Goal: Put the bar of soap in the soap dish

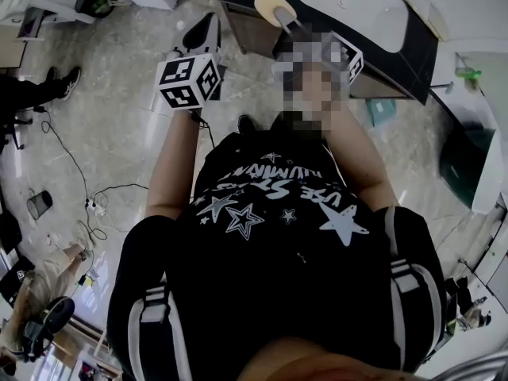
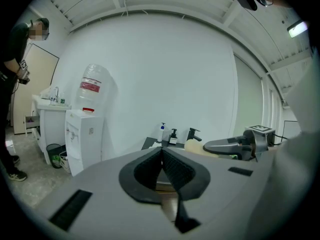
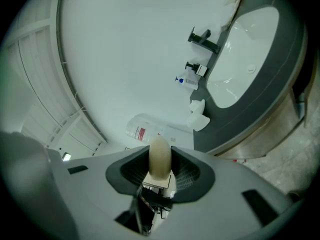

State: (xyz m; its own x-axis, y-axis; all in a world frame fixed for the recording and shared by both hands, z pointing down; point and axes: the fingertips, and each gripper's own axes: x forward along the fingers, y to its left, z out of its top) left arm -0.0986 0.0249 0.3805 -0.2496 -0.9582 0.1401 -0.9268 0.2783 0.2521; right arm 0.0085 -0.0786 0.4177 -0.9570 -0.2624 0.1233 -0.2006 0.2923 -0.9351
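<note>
A cream bar of soap (image 3: pixel 160 154) stands on edge between the jaws of my right gripper (image 3: pixel 160 160), which is shut on it. In the head view the soap (image 1: pixel 273 5) is held in the air at the near edge of the dark counter (image 1: pixel 413 50). A small white object (image 3: pixel 199 115), possibly the soap dish, sits on the counter left of the white basin (image 3: pixel 245 44). My left gripper (image 2: pixel 161 152) is shut with nothing in it and is raised to the left (image 1: pixel 205 32). From it I see the right gripper (image 2: pixel 235 146) holding the soap (image 2: pixel 194 145).
A black tap (image 3: pixel 202 38) and two pump bottles (image 3: pixel 189 80) stand behind the basin. A water dispenser (image 2: pixel 82 129) stands by the white wall, and a person (image 2: pixel 11 84) is at the far left. Cables (image 1: pixel 95 205) lie on the tiled floor.
</note>
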